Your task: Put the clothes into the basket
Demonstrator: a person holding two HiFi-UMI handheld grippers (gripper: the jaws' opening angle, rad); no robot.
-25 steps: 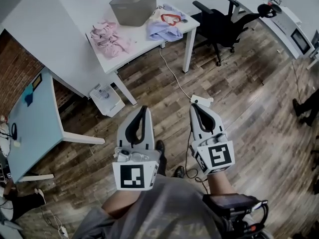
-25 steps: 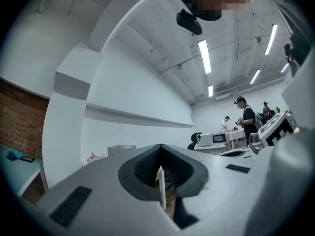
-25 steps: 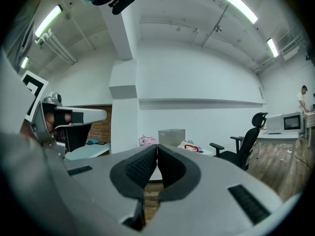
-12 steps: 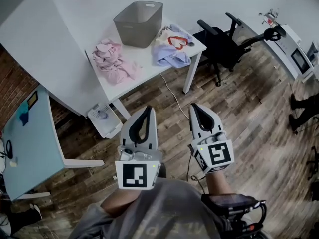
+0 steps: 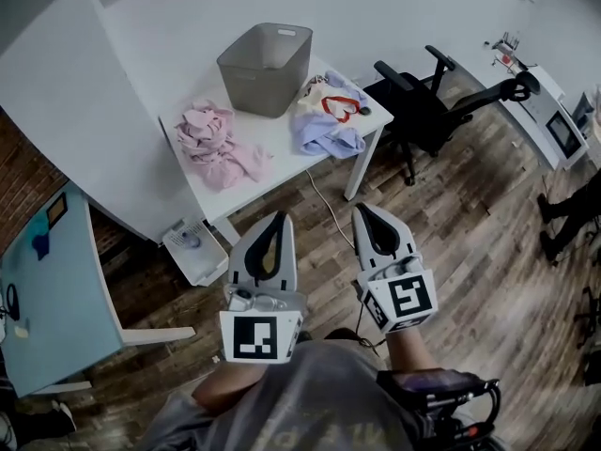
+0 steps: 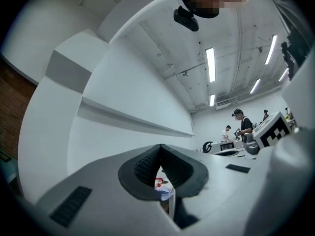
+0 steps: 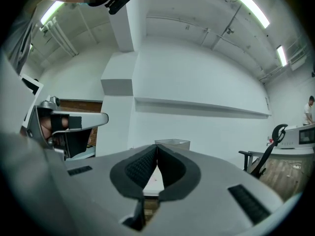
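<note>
**Both jaws clenched, nothing gripped**

Left gripper [image 5: 279, 218] clenched, empty; pink clothes [image 5: 218, 142] lie on the table [image 5: 280, 147] ahead-left of its jaws, grey basket [image 5: 266, 69] beyond them. Right gripper [image 5: 362, 210] clenched, empty; lavender clothes [image 5: 329, 120] ahead of its jaws.

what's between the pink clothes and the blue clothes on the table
Only bare white table; the head view shows pink clothes and blue clothes apart, the basket set farther back.

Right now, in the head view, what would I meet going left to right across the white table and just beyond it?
pink clothes → grey basket → lavender clothes → black office chair
</note>
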